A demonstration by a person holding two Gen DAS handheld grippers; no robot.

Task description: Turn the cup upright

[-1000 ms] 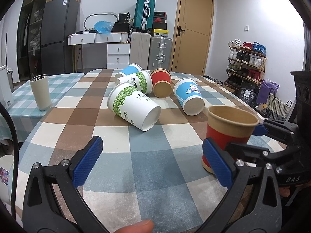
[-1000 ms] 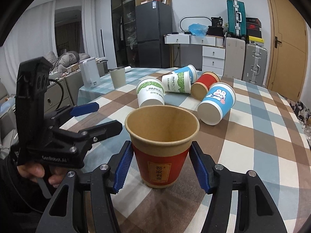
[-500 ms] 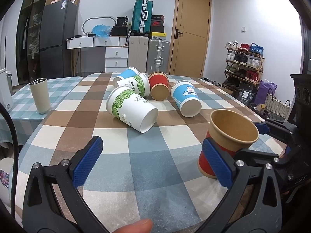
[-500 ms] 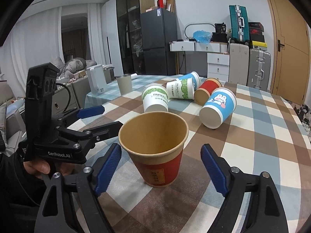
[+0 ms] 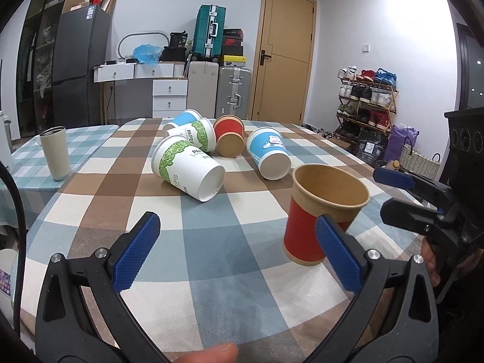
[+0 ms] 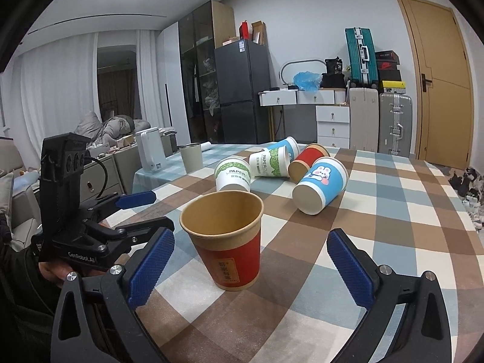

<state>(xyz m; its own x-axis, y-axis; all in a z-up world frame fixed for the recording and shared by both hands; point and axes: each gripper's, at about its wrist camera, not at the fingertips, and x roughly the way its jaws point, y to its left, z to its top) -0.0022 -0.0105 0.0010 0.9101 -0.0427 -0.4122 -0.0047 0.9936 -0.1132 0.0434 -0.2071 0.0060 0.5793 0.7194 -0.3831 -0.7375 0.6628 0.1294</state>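
Now the red-and-kraft paper cup (image 6: 225,239) stands upright, mouth up, on the brown, blue and cream checked tablecloth (image 6: 393,242), free between the spread blue pads of the right gripper (image 6: 249,269), while the left gripper (image 5: 236,254), jaws wide apart, holds nothing just beside it.

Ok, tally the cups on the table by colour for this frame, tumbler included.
Red paper cups: 2
Blue paper cups: 2
Green-and-white paper cups: 2
Beige tumbler: 1
Total: 7
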